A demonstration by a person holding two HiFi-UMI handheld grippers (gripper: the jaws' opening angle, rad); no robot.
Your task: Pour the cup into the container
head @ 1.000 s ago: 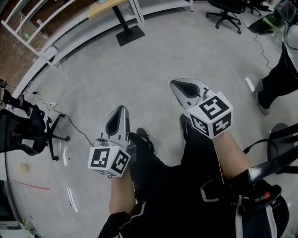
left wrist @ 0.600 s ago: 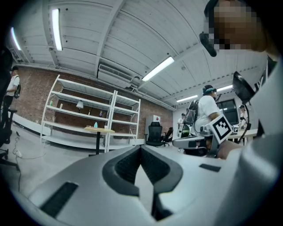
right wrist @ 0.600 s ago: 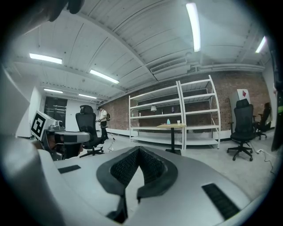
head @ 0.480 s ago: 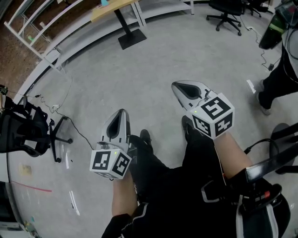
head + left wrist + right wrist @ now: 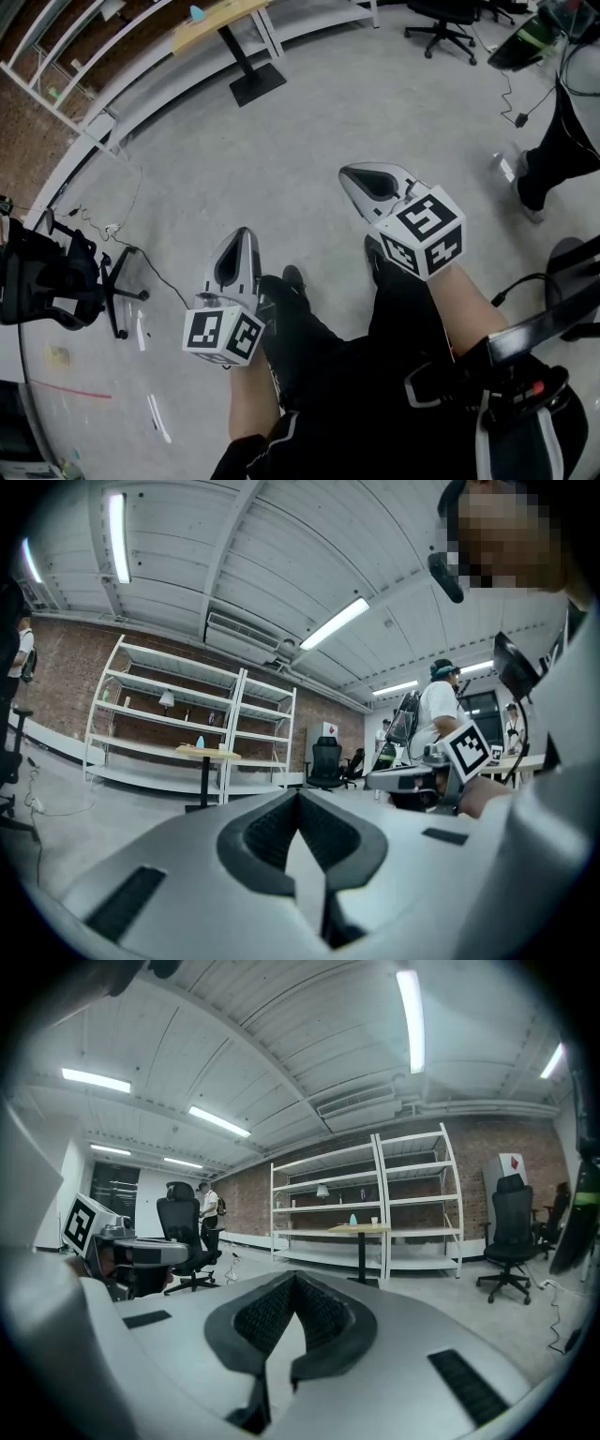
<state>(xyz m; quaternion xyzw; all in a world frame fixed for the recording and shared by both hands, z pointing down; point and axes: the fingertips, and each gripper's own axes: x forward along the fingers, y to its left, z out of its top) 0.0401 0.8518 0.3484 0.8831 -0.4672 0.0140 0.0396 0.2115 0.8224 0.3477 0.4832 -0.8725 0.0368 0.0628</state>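
Observation:
Both grippers are held level over the grey floor in front of the person's legs, with nothing between their jaws. My left gripper (image 5: 246, 234) is shut, its tips meeting (image 5: 300, 794). My right gripper (image 5: 349, 172) is shut too, tips together (image 5: 296, 1277). Far off stands a small wooden table (image 5: 361, 1229) on a black post, also at the head view's top edge (image 5: 220, 11). On the table are a white cup (image 5: 374, 1222) and a small blue object (image 5: 352, 1220). From this distance I cannot make out a container.
White shelving (image 5: 375, 1199) lines the brick wall behind the table. Black office chairs stand at the left (image 5: 47, 277), far right (image 5: 506, 1241) and top (image 5: 441, 19). Cables trail on the floor (image 5: 141, 253). Another person stands at the right edge (image 5: 553, 150).
Both grippers stay where they were, still shut. The head view has drifted a little, and the person at the right edge has shifted.

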